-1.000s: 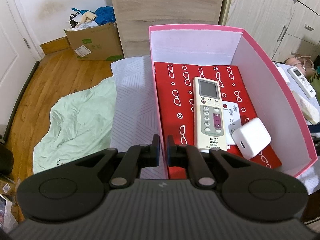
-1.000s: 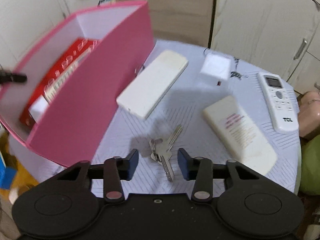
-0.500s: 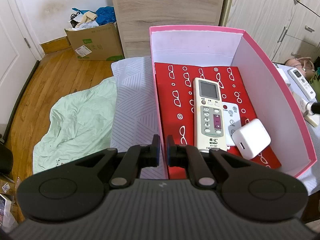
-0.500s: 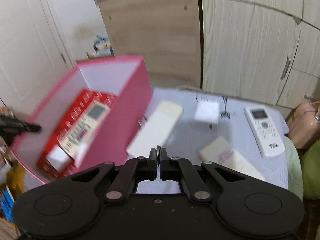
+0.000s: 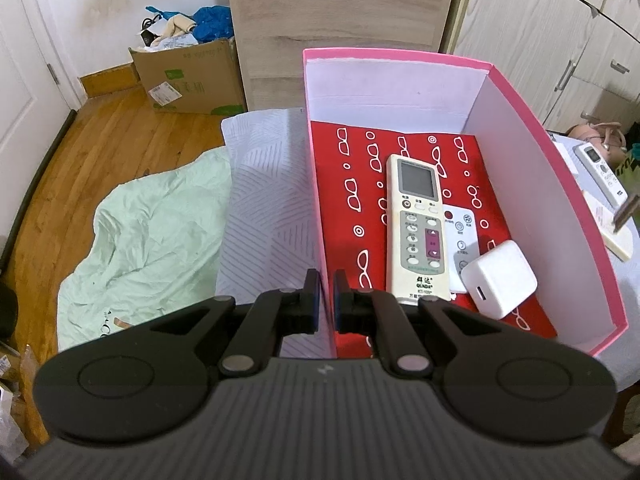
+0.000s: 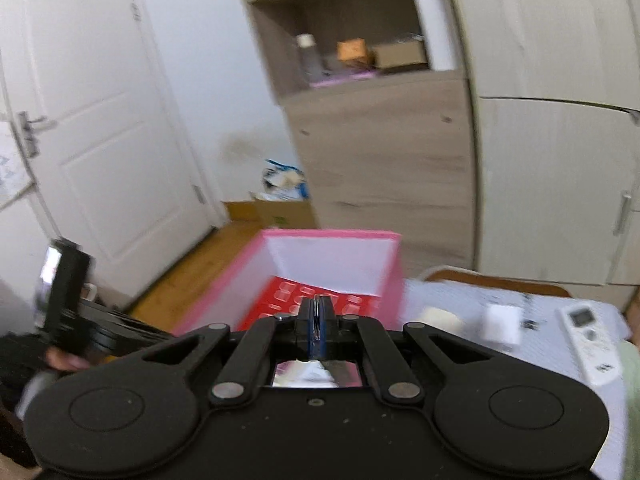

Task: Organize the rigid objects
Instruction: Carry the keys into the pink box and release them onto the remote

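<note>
A pink box [image 5: 520,92] stands on the cloth-covered table. On its red patterned floor lie a beige remote [image 5: 418,224], a small white remote [image 5: 462,236] and a white charger [image 5: 500,278]. My left gripper [image 5: 326,300] is shut on the box's near left wall. My right gripper [image 6: 318,328] is shut on a bunch of keys [image 6: 318,312], held in the air just in front of the pink box [image 6: 328,236]. Only the ring's edge shows between the pads. A blurred key tip [image 5: 626,214] shows at the right edge of the left wrist view.
On the table right of the box lie a white remote [image 6: 588,336], a white charger [image 6: 502,320] and a pale flat case [image 6: 440,316]. A green sheet [image 5: 152,232] lies on the wood floor. A cardboard box [image 5: 188,80] and wardrobes stand behind.
My right gripper has shut on the keys and lifted them off the table, tilting up toward the pink box. The left gripper has kept its hold on the wall.
</note>
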`<state>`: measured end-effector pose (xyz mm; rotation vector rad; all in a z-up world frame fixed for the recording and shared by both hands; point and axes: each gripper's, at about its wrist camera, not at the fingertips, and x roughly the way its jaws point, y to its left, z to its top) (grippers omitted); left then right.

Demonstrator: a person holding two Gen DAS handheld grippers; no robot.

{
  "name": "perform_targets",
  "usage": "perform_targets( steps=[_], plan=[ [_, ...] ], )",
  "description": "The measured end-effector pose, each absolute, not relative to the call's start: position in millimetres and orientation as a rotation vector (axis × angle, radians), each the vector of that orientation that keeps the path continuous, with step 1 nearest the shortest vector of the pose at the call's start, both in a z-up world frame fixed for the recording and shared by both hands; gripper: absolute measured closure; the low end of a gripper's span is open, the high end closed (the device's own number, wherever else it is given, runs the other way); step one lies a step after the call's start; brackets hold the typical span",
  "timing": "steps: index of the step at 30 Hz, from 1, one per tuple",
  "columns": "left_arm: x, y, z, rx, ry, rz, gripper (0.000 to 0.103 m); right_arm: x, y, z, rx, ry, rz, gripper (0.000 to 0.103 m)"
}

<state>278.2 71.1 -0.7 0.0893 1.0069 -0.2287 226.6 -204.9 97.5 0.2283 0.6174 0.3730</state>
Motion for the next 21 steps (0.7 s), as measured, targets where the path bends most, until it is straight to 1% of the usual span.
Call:
perform_targets(
  steps=[7, 15, 21],
  plan=[
    [276.6, 72.5, -1.3, 0.091, 1.003, -0.238, 0.097, 250.6, -157.4, 91.4, 0.314, 0.669, 0.494, 0.1],
    [274.9, 70.4, -2.0, 0.106, 0.994, -0.255, 0.097, 283.4, -117.9, 57.5, 0.352, 0.802, 0.512, 0.1],
    [274.9, 70.6, -2.2, 0.108, 0.993, -0.258, 0.096, 311.7, -107.1, 31.1, 0.47, 0.864, 0.523, 0.1]
  ],
)
